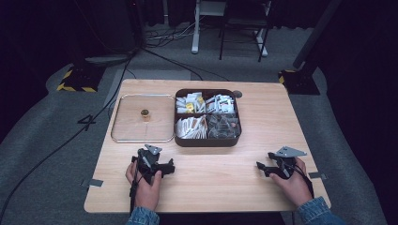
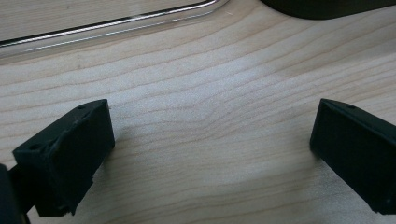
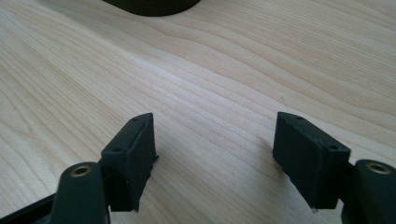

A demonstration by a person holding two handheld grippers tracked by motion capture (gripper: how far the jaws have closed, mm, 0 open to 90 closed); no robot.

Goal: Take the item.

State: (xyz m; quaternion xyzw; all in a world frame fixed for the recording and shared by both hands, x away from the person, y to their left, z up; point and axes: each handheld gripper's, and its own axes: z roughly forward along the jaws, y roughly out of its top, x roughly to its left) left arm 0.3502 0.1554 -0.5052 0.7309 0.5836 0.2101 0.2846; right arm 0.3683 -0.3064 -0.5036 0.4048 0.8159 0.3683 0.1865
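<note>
High view puts your two hands at the near edge of the table (image 1: 263, 197), both resting on bare wood. Your left gripper (image 1: 165, 167) has its jaws spread wide with nothing between them, and your right gripper (image 1: 261, 167) is likewise parted and empty, pointing inward across the table.

Just beyond the left gripper lies the clear lid (image 1: 143, 118), flat on the wood with its small brass knob (image 1: 145, 114) up. Touching or just beside its right edge sits the dark compartment box (image 1: 207, 140), four sections packed with sachets (image 1: 192, 127).

Risks from here, as I judge them. The lid is see-through and its rim is thin, so if you come in low from the near side you may shove it along the wood instead of catching it, and it would knock the box. The knob is small; wide jaws closing off-centre could slip off it and drop the lid. Reaching over for the sachets, a trailing cable or jaw tip could snag the heaped packets and spill them across compartments.
</note>
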